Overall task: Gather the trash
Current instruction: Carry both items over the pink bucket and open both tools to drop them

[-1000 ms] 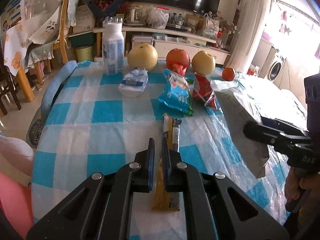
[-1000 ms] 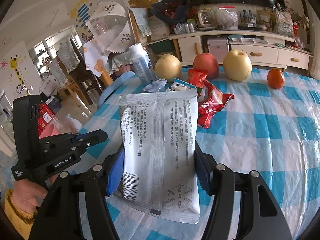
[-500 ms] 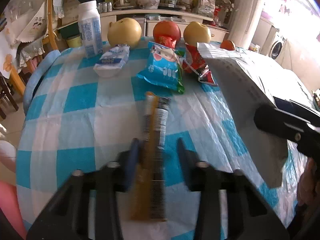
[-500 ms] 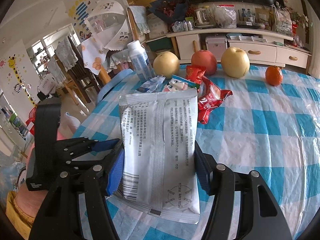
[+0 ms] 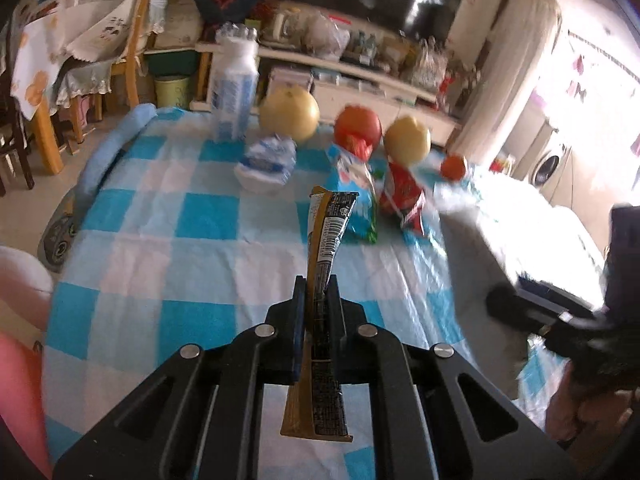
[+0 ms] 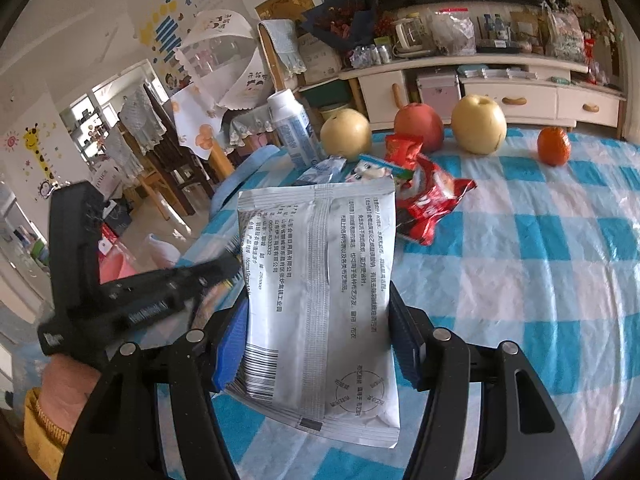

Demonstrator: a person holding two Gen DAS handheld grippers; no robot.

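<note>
Trash is in both of my grippers, and more lies on the desk. My left gripper has its jaws clamped tight on a thin gold-and-black wrapper, which stands up between them, lifted clear of the checked cloth, its top end leaning a little right. The jaws have just been closing on it. My right gripper has its jaws about half apart, pressed against both sides of a flat silver pouch with printed text and a barcode; the pouch stands upright, off the desk.

Further along the desk I see a blue snack bag just behind the wrapper, a red snack bag to its right, and a small white-and-blue packet to its left. Behind them, along the far edge, stand a white bottle, a yellow pear, a red apple, a second pear and a small orange, each a little apart from the next. The red bag's top touches or overlaps the apple from the right wrist view.

In the right wrist view the left gripper sits low at the left, near the pouch, with a hand and a yellow sleeve below it. The left wrist view is blurred toward the right.
</note>
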